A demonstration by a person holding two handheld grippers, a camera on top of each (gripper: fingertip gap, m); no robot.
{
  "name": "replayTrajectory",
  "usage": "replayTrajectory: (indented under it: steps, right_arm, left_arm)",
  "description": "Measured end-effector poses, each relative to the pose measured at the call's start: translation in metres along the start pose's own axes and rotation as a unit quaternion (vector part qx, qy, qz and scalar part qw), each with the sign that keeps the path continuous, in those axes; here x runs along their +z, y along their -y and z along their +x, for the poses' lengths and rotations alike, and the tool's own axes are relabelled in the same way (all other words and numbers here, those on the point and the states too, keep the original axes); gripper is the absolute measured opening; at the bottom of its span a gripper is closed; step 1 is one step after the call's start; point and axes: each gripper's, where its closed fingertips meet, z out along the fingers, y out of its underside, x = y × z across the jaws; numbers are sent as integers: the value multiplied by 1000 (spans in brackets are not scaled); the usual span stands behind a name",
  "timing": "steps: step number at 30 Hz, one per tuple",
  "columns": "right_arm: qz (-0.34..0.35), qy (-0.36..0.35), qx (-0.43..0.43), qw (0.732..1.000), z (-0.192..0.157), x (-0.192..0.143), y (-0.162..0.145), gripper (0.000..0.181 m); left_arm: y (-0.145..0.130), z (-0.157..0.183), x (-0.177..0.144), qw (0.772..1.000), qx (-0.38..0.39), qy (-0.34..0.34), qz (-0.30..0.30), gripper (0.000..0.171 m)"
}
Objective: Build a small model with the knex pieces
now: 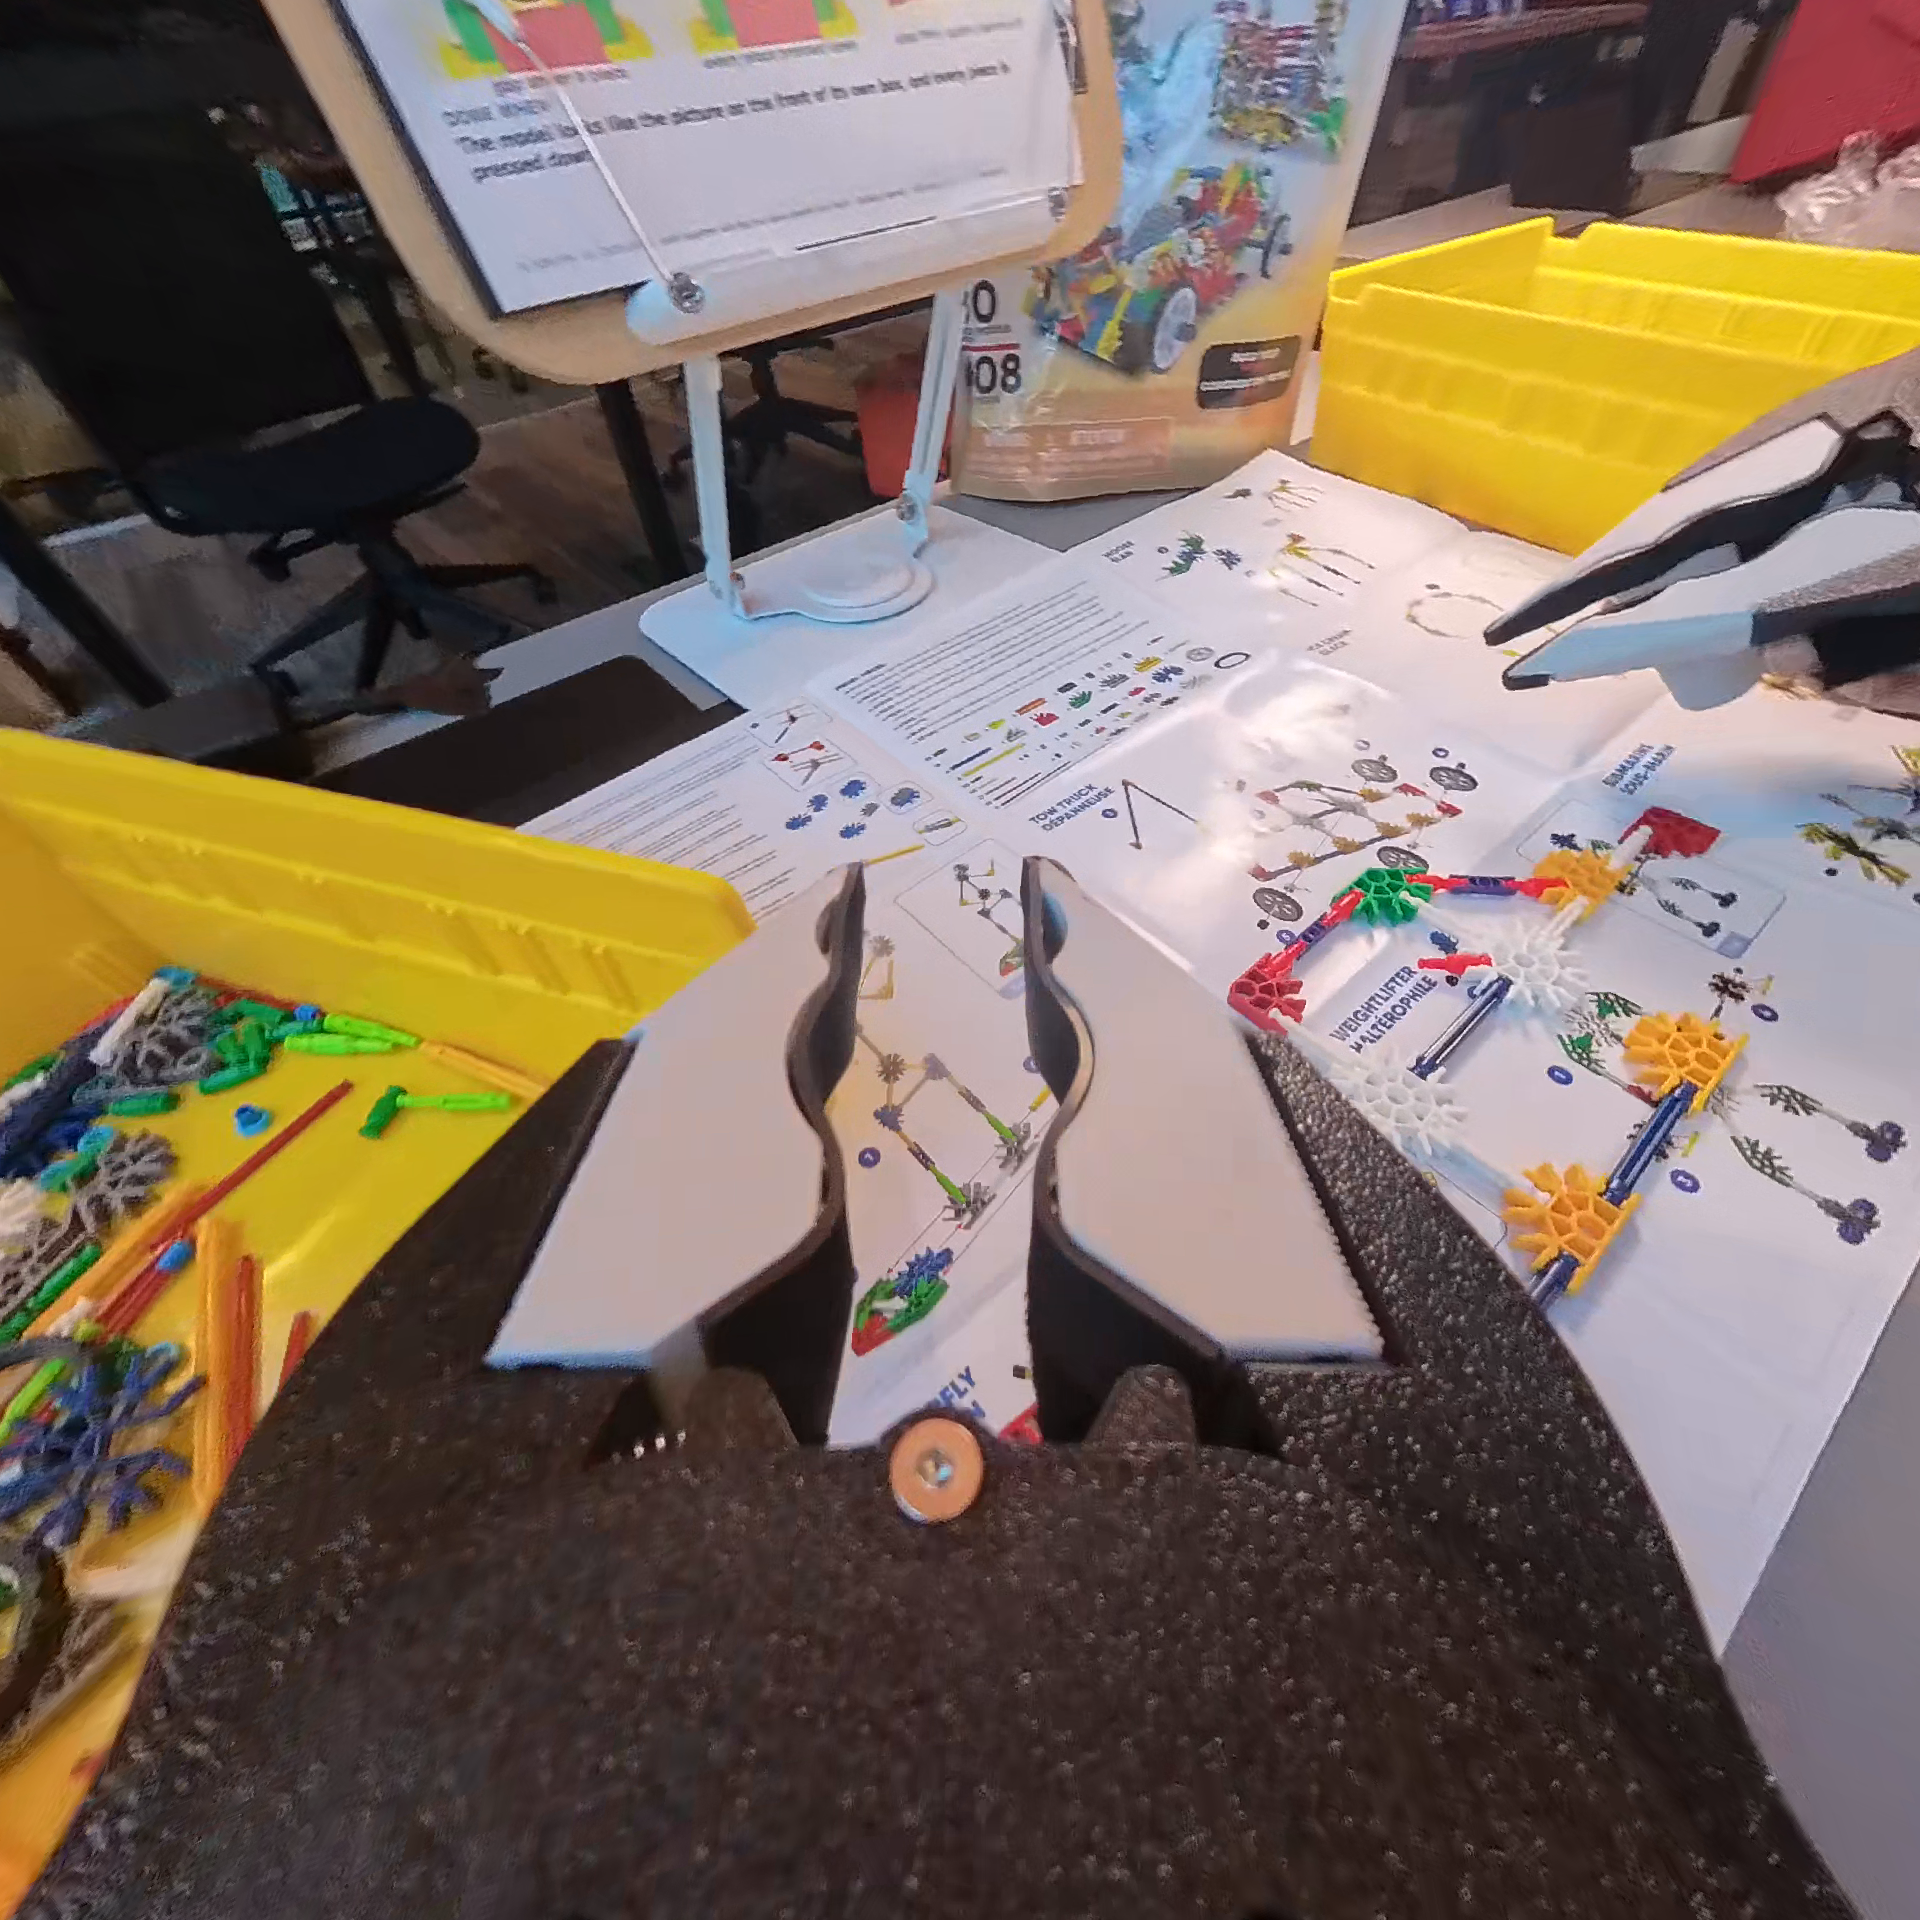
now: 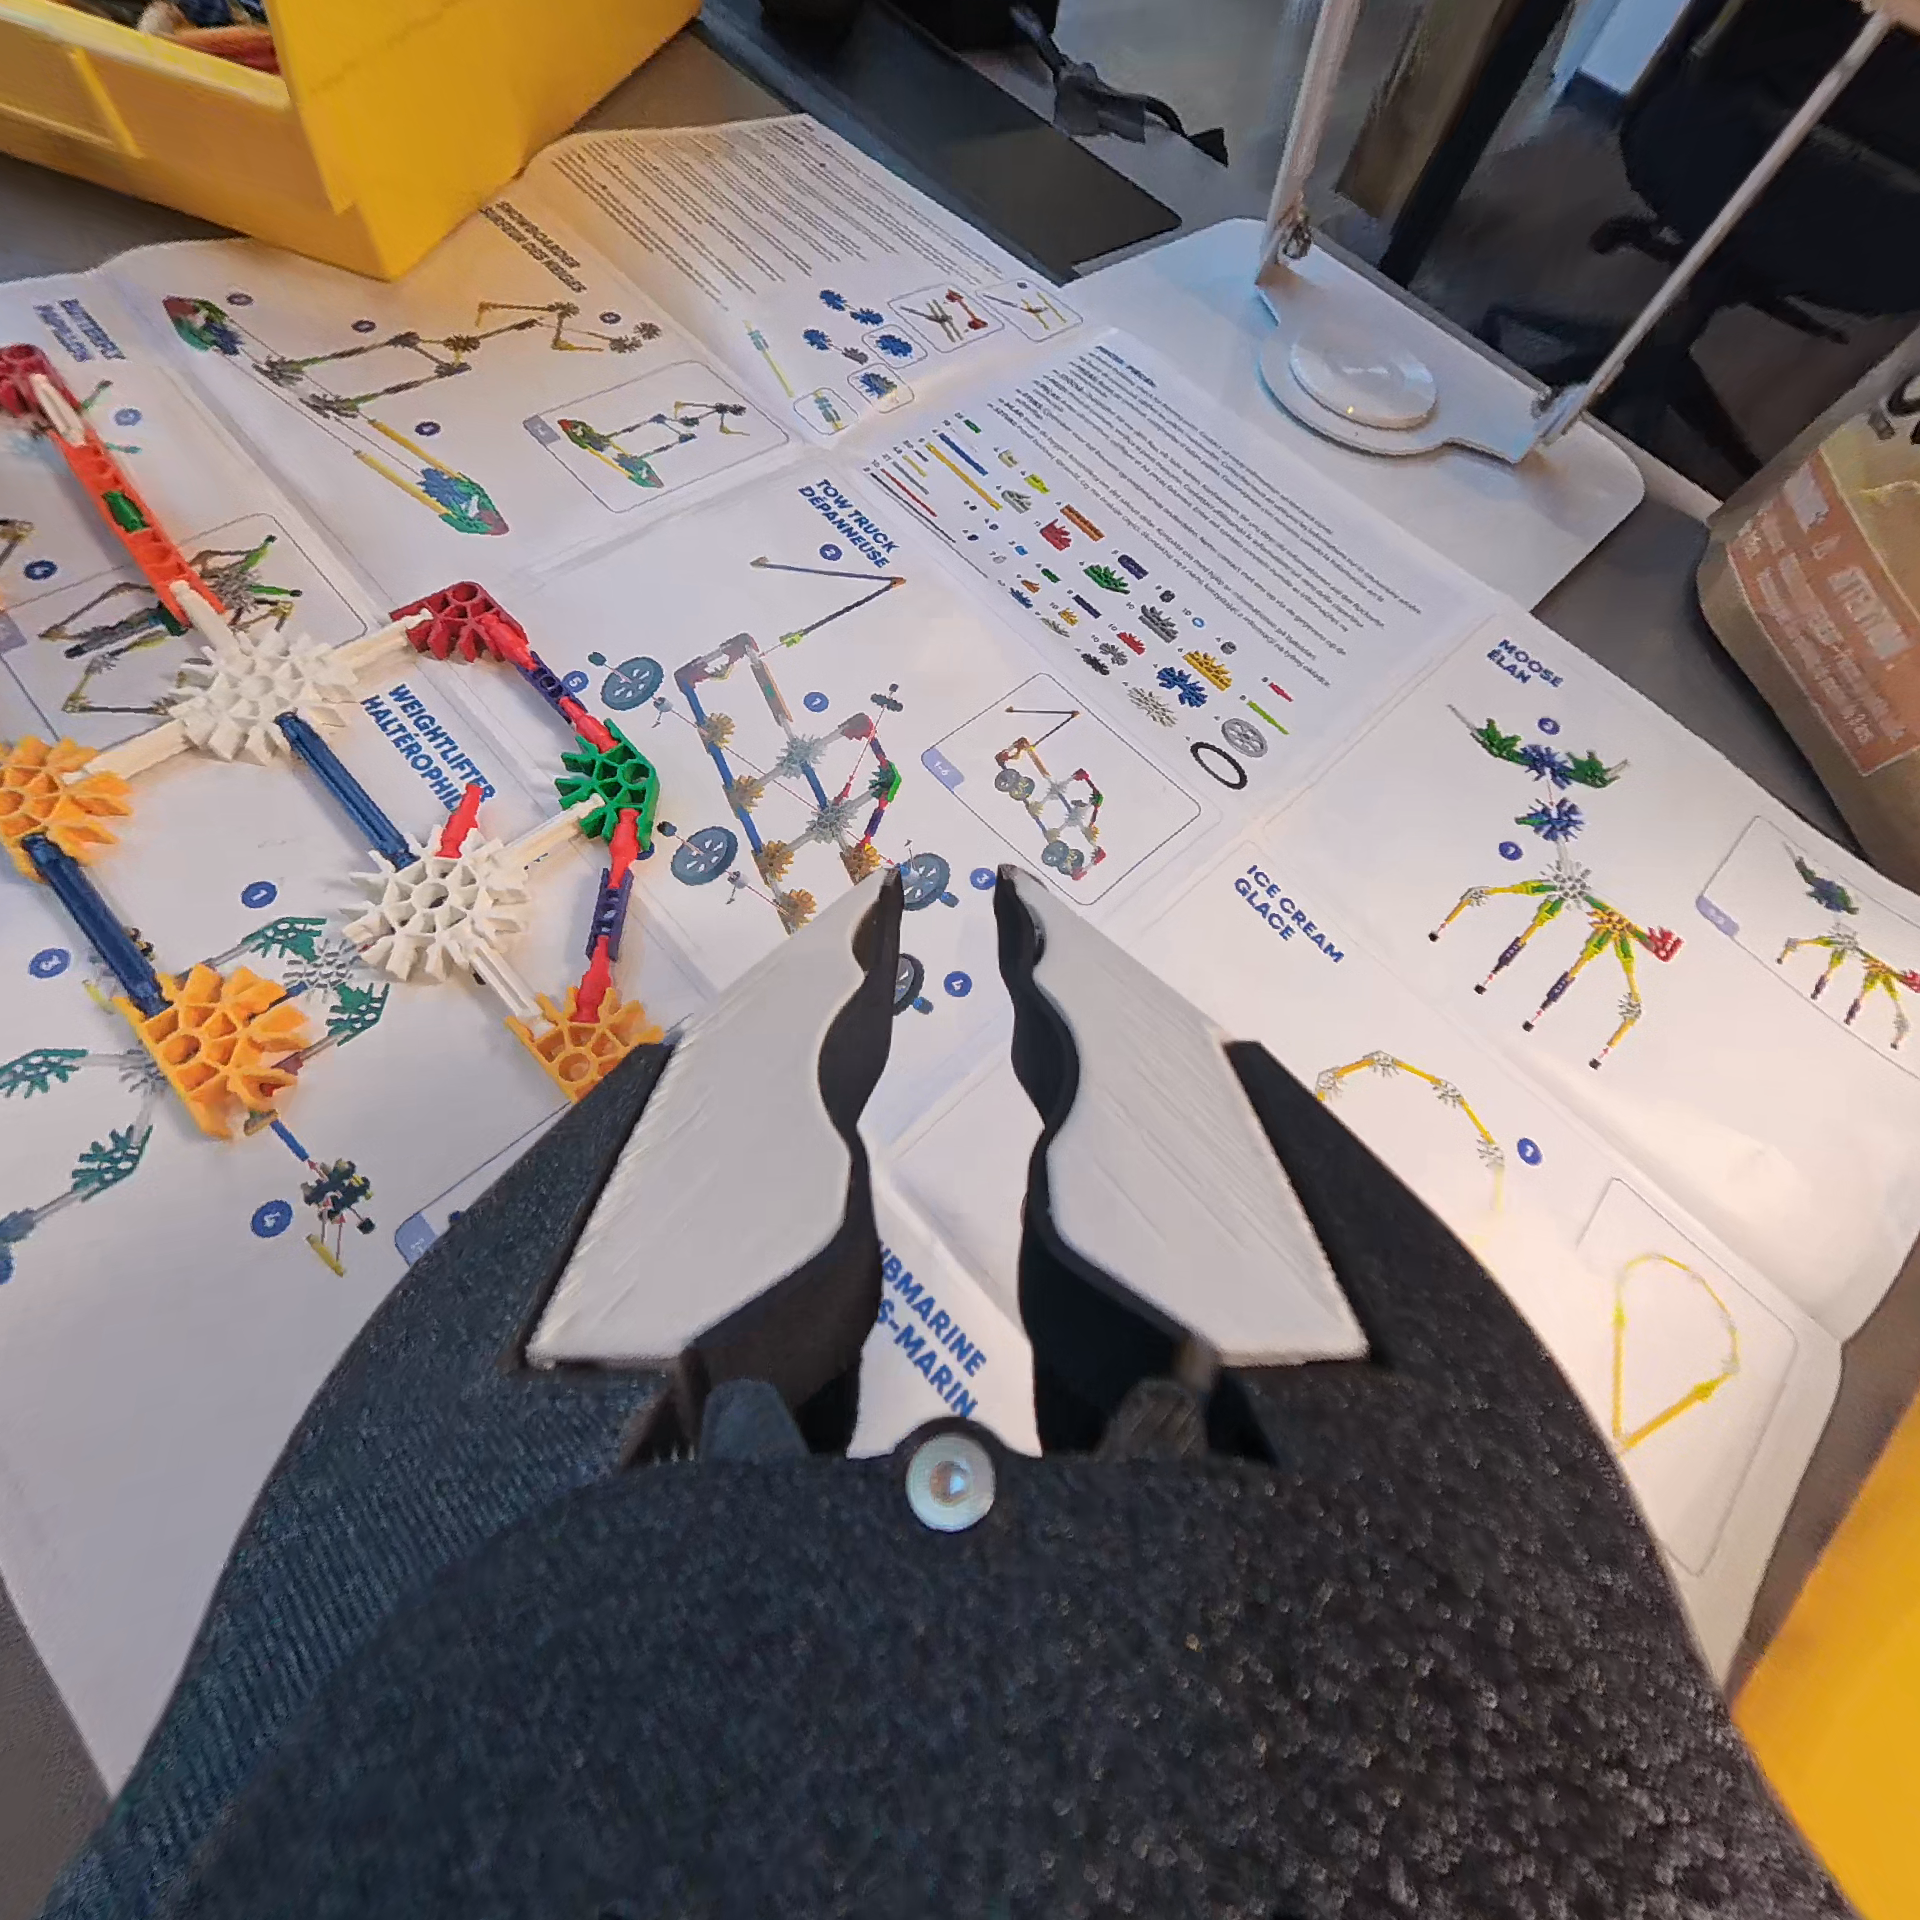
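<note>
My left gripper [image 1: 943, 873] is open and empty, held above a big printed instruction sheet [image 1: 1288, 707] beside a yellow bin [image 1: 343, 894] of loose rods and connectors. A flat rod-and-connector model [image 1: 1532, 961], with white, orange, red and green connectors and blue rods, lies on the sheet to its right. My right gripper [image 2: 948, 881] is open and empty over the sheet [image 2: 1195, 997], just right of the model [image 2: 436, 899]. It also shows in the left wrist view [image 1: 1504, 657], at the right edge beyond the model.
A white stand base [image 1: 831, 613] at the table's far edge carries a tilted document board [image 1: 727, 156]. A toy set box [image 1: 1143, 343] stands behind the sheet. A second yellow bin [image 1: 1558, 343] sits at the far right. An office chair [image 1: 312, 488] stands beyond the table. The left gripper's tips are roughly 25 cm from the right gripper's.
</note>
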Motion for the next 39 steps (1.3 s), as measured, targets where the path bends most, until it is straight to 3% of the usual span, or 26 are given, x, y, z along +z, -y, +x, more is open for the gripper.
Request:
replayTrajectory:
  steps: [6,12,22,39]
  right_arm:
    - [-9,-25,101,995,-7,-1,-6,19]
    - [-30,-4,62,998,-16,7,-22,21]
    - [-34,4,52,998,-19,7,-27,20]
    - [-42,15,44,998,-21,9,-32,13]
  left_arm:
    - [-19,-4,-17,998,-46,42,-18,30]
    - [-35,-2,-12,999,-31,31,-31,24]
    - [-53,8,-1,998,-38,5,-53,32]
    - [-58,15,5,997,-34,-11,-70,32]
